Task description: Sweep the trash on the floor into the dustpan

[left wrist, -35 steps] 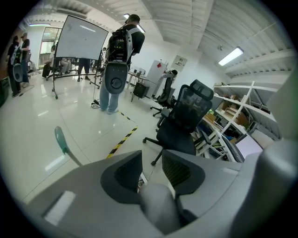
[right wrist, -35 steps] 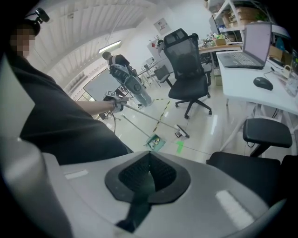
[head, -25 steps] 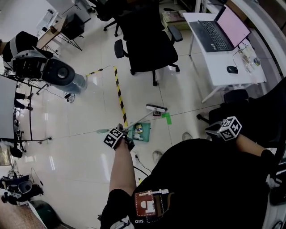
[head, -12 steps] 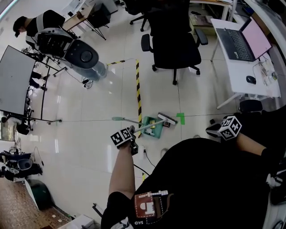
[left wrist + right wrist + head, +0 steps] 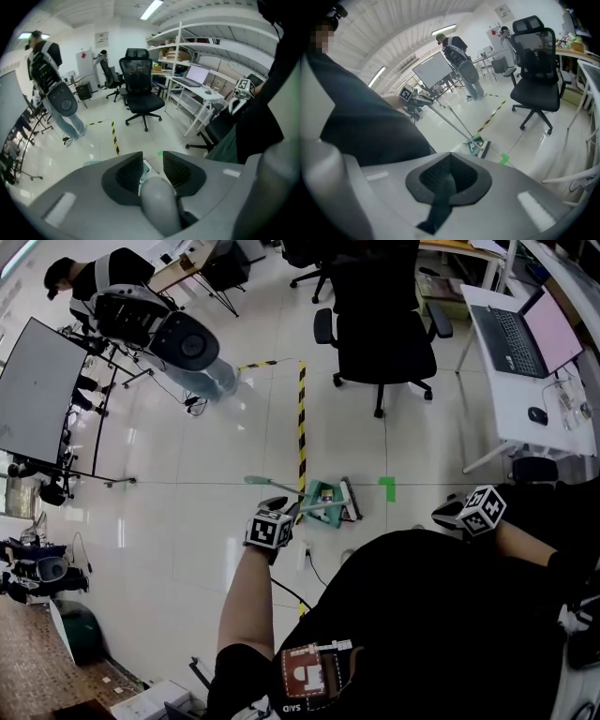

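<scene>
Where the left gripper's (image 5: pixel 152 164) fingers (image 5: pixel 127 174) close, the broom handle (image 5: pixel 158 208) lies clamped.

Dustpan (image 5: pixel 317 517) contents too small to identify (pale specks); left gripper (image 5: pixel 152 161) hides most of it in its own view.

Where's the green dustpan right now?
In the head view, the green dustpan lies on the floor at the near end of the yellow-black tape, broom head at its right.

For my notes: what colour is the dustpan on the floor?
The dustpan is green; the head view shows it best.
</scene>
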A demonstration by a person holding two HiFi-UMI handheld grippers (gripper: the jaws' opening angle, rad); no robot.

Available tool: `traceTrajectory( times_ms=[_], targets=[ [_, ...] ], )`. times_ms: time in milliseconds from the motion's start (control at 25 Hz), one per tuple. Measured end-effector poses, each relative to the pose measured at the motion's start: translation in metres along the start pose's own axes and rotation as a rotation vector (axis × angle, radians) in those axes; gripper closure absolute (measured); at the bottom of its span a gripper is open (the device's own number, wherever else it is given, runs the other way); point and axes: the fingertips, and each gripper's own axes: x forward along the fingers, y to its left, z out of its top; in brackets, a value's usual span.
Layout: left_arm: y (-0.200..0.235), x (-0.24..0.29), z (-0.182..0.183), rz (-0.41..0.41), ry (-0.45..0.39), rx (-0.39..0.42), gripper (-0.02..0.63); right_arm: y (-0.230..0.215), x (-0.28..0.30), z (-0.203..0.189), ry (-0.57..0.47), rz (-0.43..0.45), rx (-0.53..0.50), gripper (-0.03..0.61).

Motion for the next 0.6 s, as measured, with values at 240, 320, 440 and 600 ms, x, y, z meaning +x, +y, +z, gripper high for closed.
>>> traceTrajectory(
  times_ms=[240,320,440,600],
  targets=[
    [-0.012,-0.007,0.004,-0.013,0.040,0.247,0.469,0.001,0.003,0.001,0.004,0.002,-0.005,0.584],
    [-0.020,-0.008,0.006,-0.021,0.053,0.331,0.468,0.001,0.003,0.002,0.004,0.005,-0.006,0.584],
    [-0.033,-0.013,0.010,-0.031,0.068,0.435,0.466,0.001,0.003,0.001,0.004,0.006,-0.007,0.584],
    [-0.044,-0.020,0.014,-0.023,0.071,0.517,0.466,0.001,0.003,0.001,-0.001,0.006,-0.011,0.584]
  ],
)
